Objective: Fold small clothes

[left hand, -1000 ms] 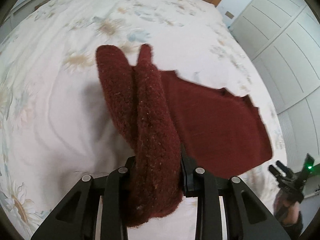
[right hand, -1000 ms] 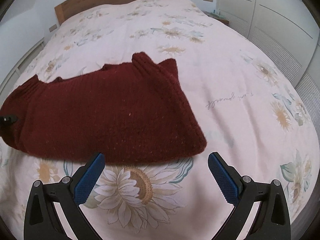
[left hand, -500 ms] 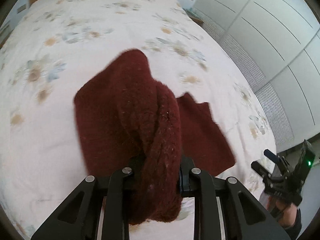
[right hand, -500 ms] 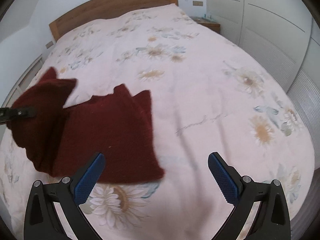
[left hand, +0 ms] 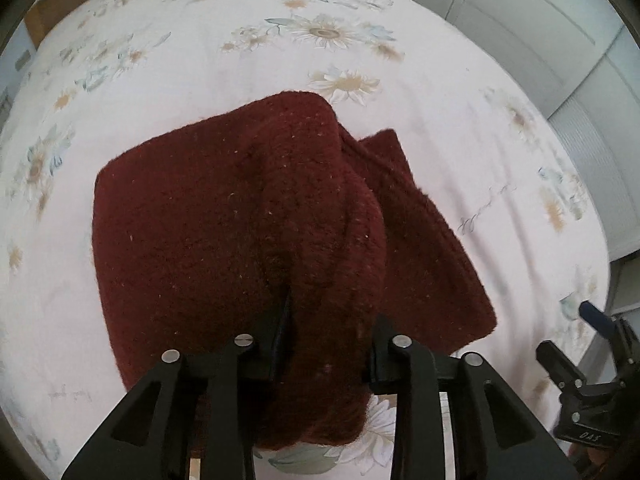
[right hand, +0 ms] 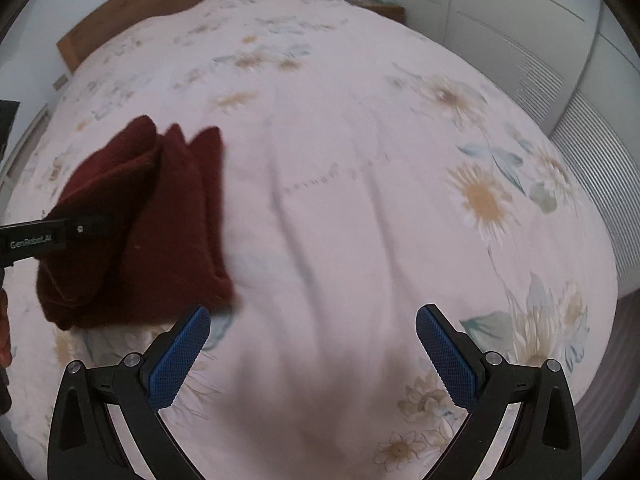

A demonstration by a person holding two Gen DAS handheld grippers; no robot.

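Maroon knit (left hand: 240, 216) now doubled over, left hand-held gripper (left hand: 320, 344) clamping it, right hand-held gripper (right hand: 312, 344) wide, empty, floral bedspread (right hand: 360, 200)

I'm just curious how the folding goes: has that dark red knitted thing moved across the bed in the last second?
Yes. The red knit garment, clamped in the left gripper, has been carried leftward over the flowered bedspread, folding onto itself.

The left gripper (left hand: 326, 344), clamped on a bunched end of the dark red knit (left hand: 240, 220), has carried that end across the bed (left hand: 200, 60) and over the rest of the garment, which a second ago lay spread wide and now sits doubled into a compact stack. In the right wrist view the knit (right hand: 140, 220) has shrunk toward the left side of the bed (right hand: 360, 200), away from the open right gripper (right hand: 312, 344).
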